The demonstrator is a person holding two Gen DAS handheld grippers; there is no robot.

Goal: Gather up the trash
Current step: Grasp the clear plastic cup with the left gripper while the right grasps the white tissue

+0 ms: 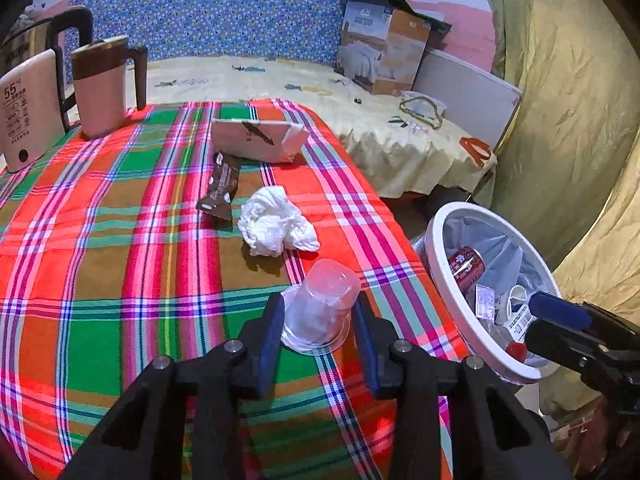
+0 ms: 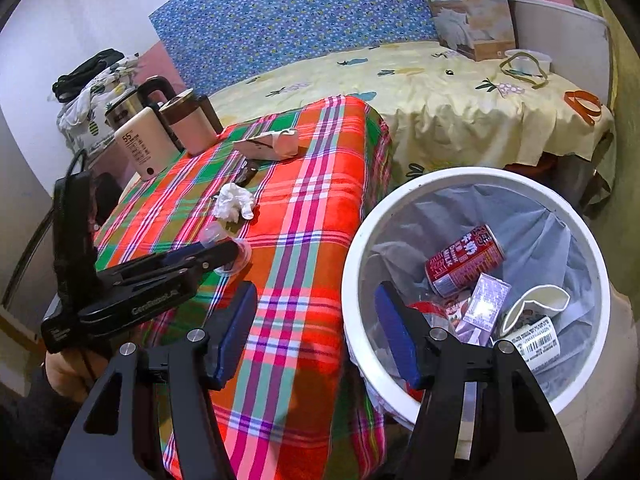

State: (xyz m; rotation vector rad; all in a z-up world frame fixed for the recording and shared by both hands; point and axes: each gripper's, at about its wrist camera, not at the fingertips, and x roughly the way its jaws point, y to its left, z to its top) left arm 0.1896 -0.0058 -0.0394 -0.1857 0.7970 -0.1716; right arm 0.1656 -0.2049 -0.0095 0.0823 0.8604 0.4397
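Observation:
A clear plastic cup (image 1: pixel 324 296) lies tipped on the plaid tablecloth (image 1: pixel 120 240) near the table's right edge. My left gripper (image 1: pixel 318 304) is shut on it, one blue pad against each side. Farther back lie a crumpled white tissue (image 1: pixel 276 224), a brown snack wrapper (image 1: pixel 222 188) and an opened white carton (image 1: pixel 256 140). A white bin (image 2: pixel 352 264) with a grey liner stands beside the table and holds a red can (image 2: pixel 464 260) and other rubbish. My right gripper (image 2: pixel 316 292) hangs open and empty, straddling the table edge and the bin rim.
A pink and brown mug (image 1: pixel 104 88) and a white appliance (image 1: pixel 24 112) stand at the table's far left. Behind the table is a bed (image 1: pixel 360 112) with a cardboard box (image 1: pixel 384 48). A yellow curtain (image 1: pixel 568 120) hangs on the right past the bin.

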